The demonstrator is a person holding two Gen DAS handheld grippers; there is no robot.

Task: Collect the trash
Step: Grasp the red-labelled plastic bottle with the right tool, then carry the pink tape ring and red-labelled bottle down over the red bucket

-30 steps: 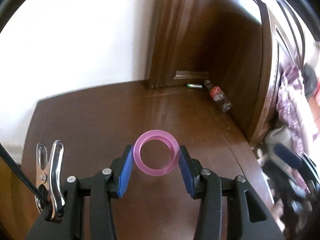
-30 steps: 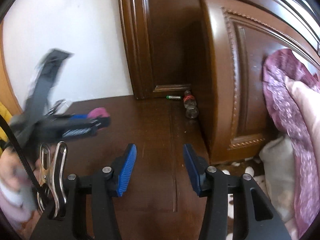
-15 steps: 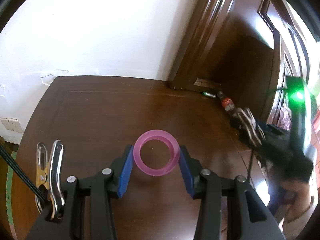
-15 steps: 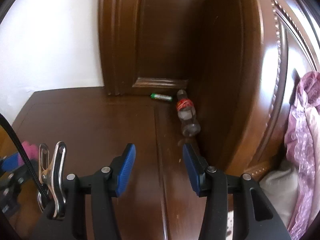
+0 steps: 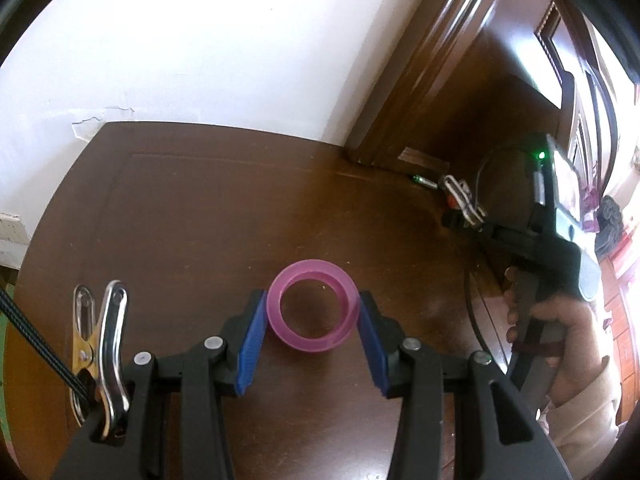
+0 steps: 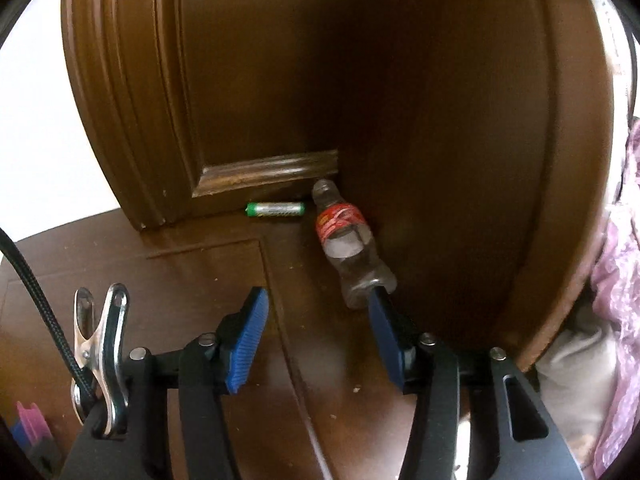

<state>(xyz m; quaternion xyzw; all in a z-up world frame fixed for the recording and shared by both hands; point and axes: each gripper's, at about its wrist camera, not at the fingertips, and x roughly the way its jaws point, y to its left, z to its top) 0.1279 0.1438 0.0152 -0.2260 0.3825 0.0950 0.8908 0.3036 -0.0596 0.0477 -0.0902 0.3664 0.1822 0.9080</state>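
Observation:
My left gripper (image 5: 311,320) is shut on a pink plastic cup (image 5: 312,305), held mouth toward the camera above the brown wooden tabletop (image 5: 180,216). My right gripper (image 6: 318,312) is open and empty, low over the tabletop (image 6: 120,264). A clear plastic bottle with a red label (image 6: 350,242) lies on its side in the back corner; its base is just beyond my right fingertip (image 6: 378,308). A green battery (image 6: 275,209) lies left of the bottle's neck. The right gripper also shows in the left wrist view (image 5: 460,200), hiding most of the bottle there.
A dark wooden headboard panel (image 6: 460,120) walls the right side, a wooden frame (image 6: 132,100) the back. A white wall (image 5: 200,48) lies behind the table. Purple bedding (image 6: 620,240) is at far right. Crumbs dot the tabletop.
My right gripper has moved forward toward the corner; the bottle and battery are much closer. My left gripper still holds the pink cup and has turned slightly left.

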